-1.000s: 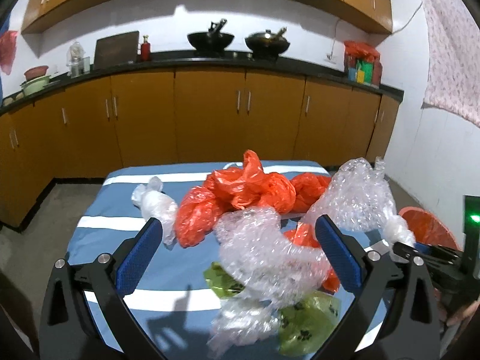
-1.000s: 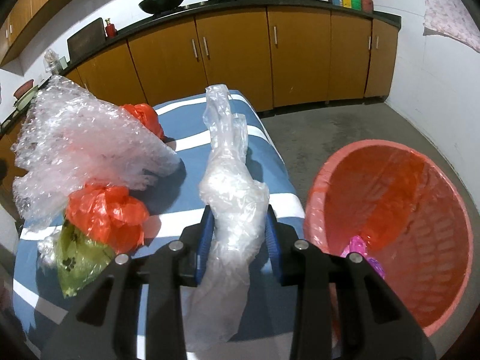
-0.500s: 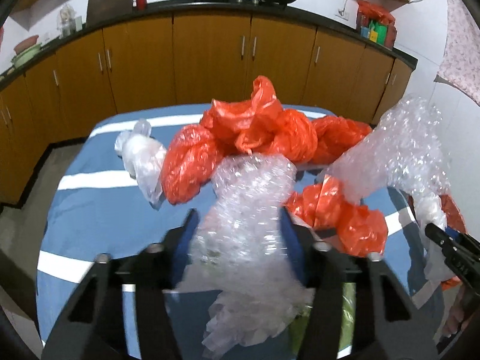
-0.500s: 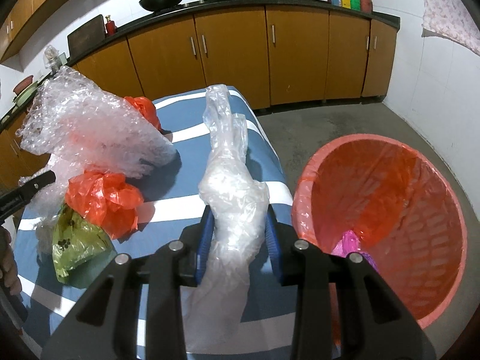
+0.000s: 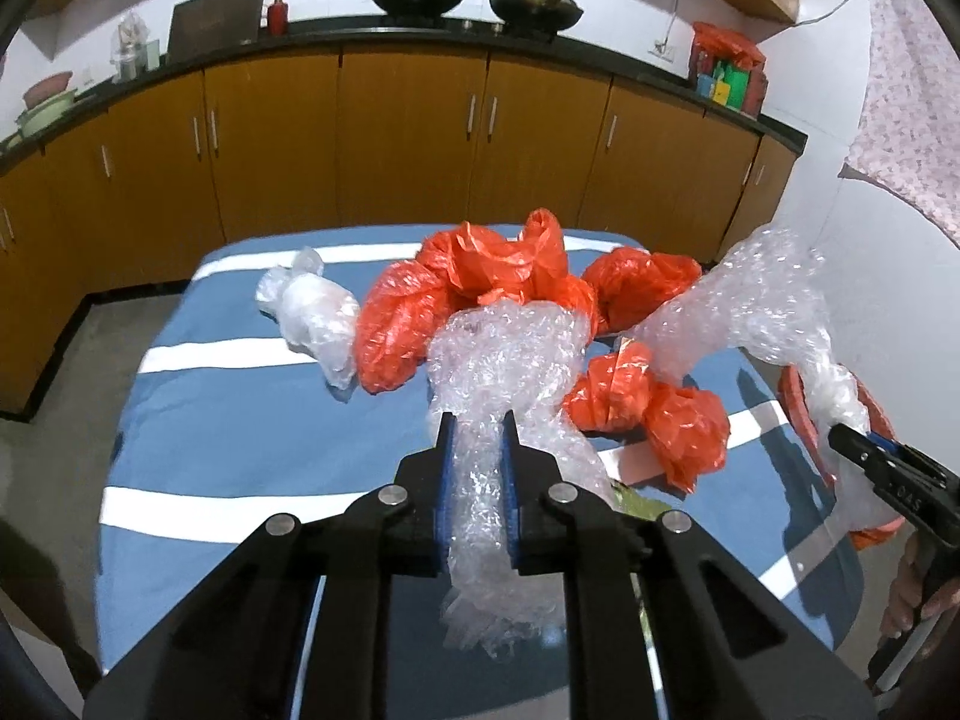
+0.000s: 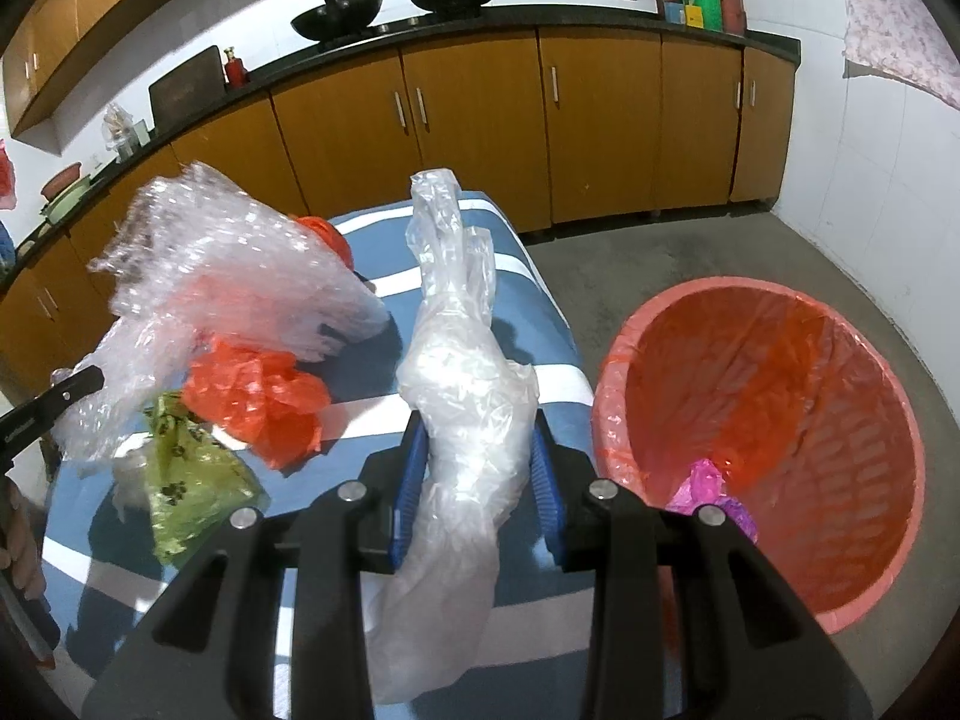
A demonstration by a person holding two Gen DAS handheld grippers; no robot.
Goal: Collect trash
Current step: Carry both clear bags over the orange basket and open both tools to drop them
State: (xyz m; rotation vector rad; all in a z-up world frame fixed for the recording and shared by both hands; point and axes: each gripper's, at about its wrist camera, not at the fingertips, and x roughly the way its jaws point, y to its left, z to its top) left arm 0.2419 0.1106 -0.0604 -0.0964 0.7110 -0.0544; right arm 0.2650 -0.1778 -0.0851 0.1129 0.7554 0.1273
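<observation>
Two grips are on now! The left gripper (image 5: 477, 420) has just clamped its fingers (image 5: 445, 468) onto the bubble wrap (image 5: 504, 354), which a second ago lay loose between wide-open pads; the wad now bulges ahead of the fingertips and trails out behind them over the striped desk (image 5: 240, 420). The right gripper (image 6: 480, 420) remains closed on the clear plastic bag (image 6: 468, 378), with the red bin (image 6: 840, 600) just right of its fingers. Both pieces look ready for dropping in; orange bags (image 5: 480, 276) beyond the left fingers still wait.
</observation>
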